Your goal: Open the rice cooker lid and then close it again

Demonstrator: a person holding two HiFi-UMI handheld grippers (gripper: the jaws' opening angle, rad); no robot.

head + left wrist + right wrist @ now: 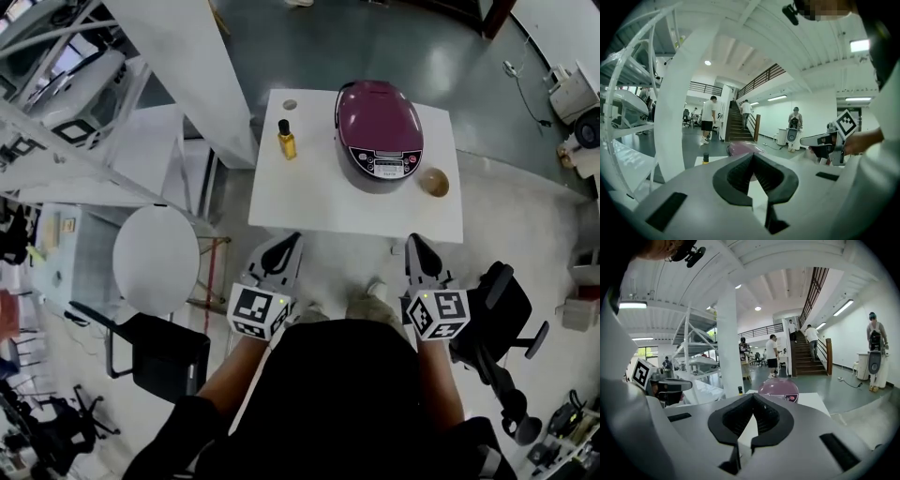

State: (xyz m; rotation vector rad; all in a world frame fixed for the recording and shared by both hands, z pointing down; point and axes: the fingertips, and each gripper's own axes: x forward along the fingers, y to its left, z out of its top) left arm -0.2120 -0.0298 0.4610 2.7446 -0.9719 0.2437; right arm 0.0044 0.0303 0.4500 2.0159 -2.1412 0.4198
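Rice cooker [380, 134], purple, lid down, stood on white table [319, 202] beside a yellow bottle [286, 141]; left gripper [283, 251] and right gripper [419, 253], both closed and empty, short of it.

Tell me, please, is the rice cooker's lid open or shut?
Shut: the lid lies flat on the cooker, with no gap showing.

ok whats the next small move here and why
Probably move the right gripper forward over the table to the rice cooker: it sits closed, and this gripper and the left gripper are both shut, empty and short of it.
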